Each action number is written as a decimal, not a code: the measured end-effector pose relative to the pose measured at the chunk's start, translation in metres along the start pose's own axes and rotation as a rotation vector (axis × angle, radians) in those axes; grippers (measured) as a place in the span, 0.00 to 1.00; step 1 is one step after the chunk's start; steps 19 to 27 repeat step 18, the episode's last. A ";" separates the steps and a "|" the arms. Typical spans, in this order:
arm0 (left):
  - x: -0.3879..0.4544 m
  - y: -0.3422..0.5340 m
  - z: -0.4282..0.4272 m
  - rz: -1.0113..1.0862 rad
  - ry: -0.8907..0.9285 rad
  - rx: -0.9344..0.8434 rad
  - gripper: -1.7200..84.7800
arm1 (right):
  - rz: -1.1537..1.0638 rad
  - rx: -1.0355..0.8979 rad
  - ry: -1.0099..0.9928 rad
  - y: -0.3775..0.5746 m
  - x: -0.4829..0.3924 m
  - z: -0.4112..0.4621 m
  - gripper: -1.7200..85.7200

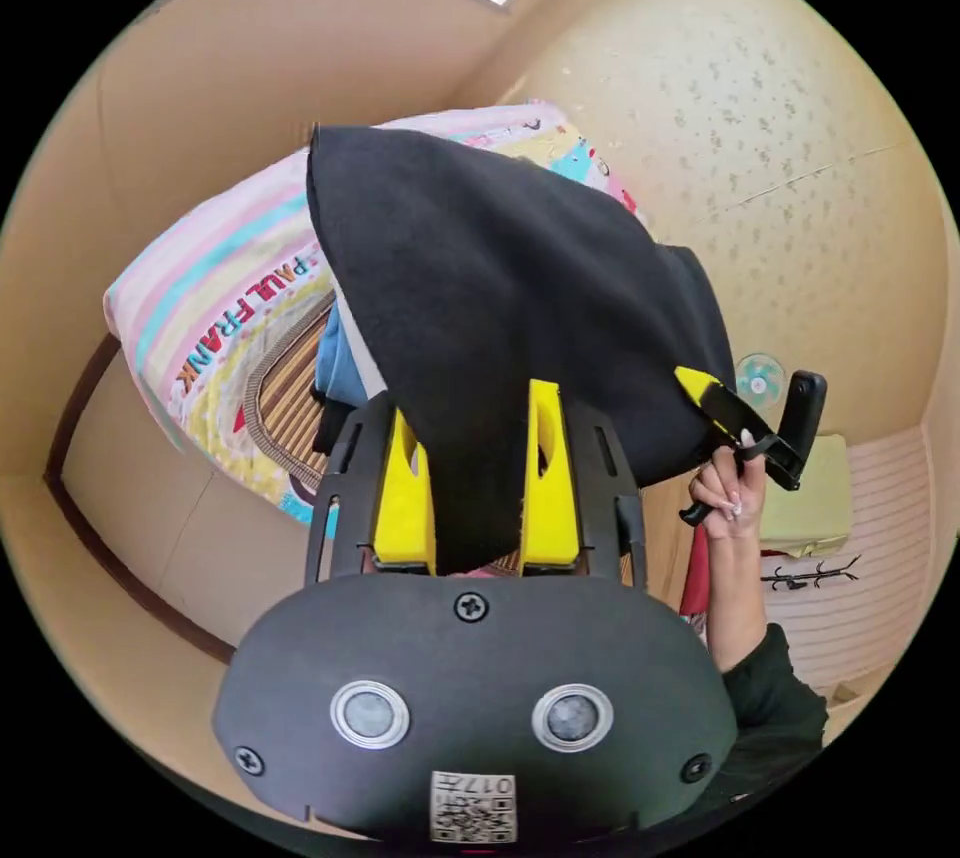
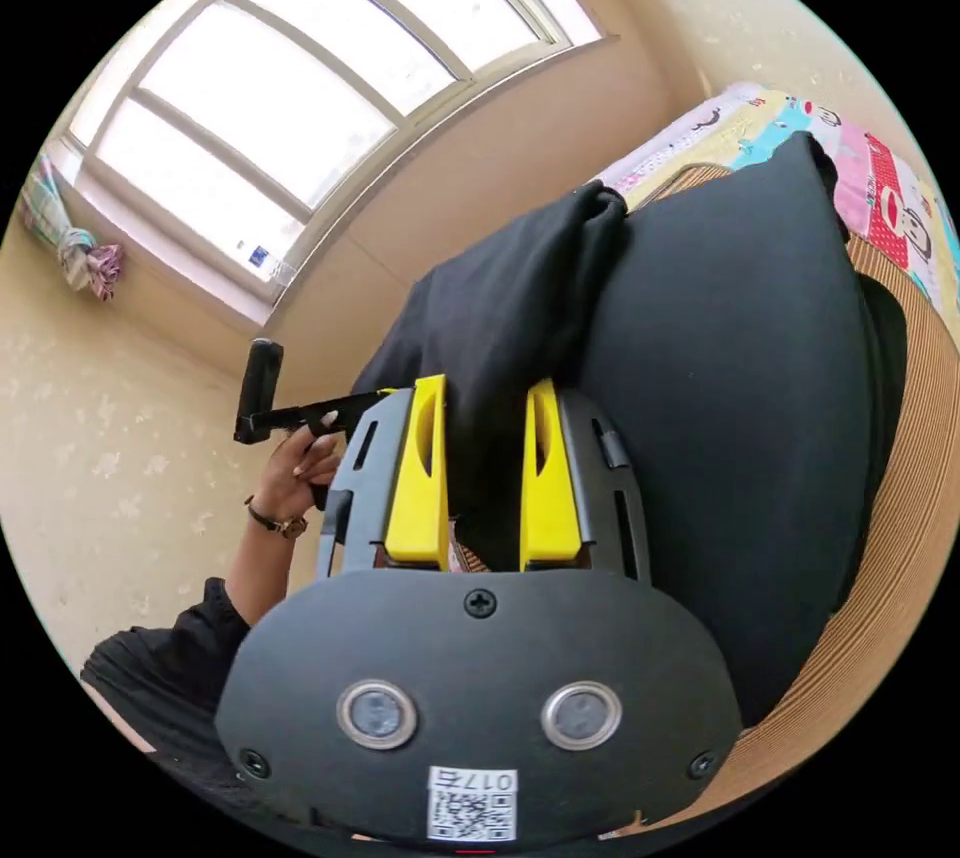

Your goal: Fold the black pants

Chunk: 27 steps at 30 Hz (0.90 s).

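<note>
1. Two grippers are in use, one in each of the person's hands, and each has two yellow jaws.
2. In the left gripper view, the left gripper (image 1: 470, 428) sits at the lower middle of the frame, its two jaws clenched on a fold of the black pants (image 1: 500, 298), which pass between them.
3. There is one pair of black pants. In that view the cloth spreads from the jaws up to a corner in the upper left of the frame and across to the right.
4. At the right of the same frame, the right gripper (image 1: 700, 388) grasps another part of the pants; one yellow jaw shows there against the cloth, and a hand (image 1: 730, 493) grips the handle below it.
5. In the right gripper view, the right gripper (image 2: 485, 438) sits at the lower middle, its two jaws pressed on a bunched fold of the pants (image 2: 740, 378), which fill the right half of the frame.
6. At the left of that frame, one hand (image 2: 300, 473) wearing a wristband holds the handle of the other gripper, whose jaws are hidden behind the cloth.
7. One bed (image 1: 220, 298) with a patterned cover and a striped mat lies behind the pants.
8. One window (image 2: 300, 78) fills the upper left of the right gripper view.
9. One small fan (image 1: 760, 380) hangs at the right of the left gripper view.
</note>
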<state>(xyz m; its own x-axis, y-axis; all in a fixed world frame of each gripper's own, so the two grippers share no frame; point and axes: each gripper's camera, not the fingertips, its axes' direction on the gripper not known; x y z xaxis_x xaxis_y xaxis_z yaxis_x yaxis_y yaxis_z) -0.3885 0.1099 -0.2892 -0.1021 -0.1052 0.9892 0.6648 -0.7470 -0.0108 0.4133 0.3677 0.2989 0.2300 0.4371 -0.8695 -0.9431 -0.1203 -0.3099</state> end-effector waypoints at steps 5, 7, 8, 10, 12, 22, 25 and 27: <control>-0.002 0.085 -0.037 0.039 -0.049 0.243 0.18 | -0.112 0.168 0.036 0.147 0.003 -0.077 0.12; 0.013 0.151 -0.051 0.031 -0.119 0.404 0.17 | 0.004 0.107 0.118 0.228 0.039 -0.110 0.12; 0.018 0.169 -0.053 0.028 -0.127 0.445 0.17 | 0.060 0.082 0.140 0.248 0.051 -0.119 0.12; 0.043 0.232 -0.043 0.066 -0.088 0.542 0.12 | 0.299 0.055 0.249 0.333 0.097 -0.166 0.13; 0.059 0.260 -0.014 0.035 0.001 0.460 0.11 | 0.518 0.113 0.330 0.397 0.123 -0.214 0.13; 0.199 0.293 0.122 0.387 0.243 -0.122 0.08 | 0.947 0.536 0.616 0.555 0.132 -0.414 0.14; 0.199 0.293 0.122 0.387 0.243 -0.122 0.08 | 0.947 0.536 0.616 0.555 0.132 -0.414 0.14; 0.199 0.293 0.122 0.387 0.243 -0.122 0.08 | 0.947 0.536 0.616 0.555 0.132 -0.414 0.14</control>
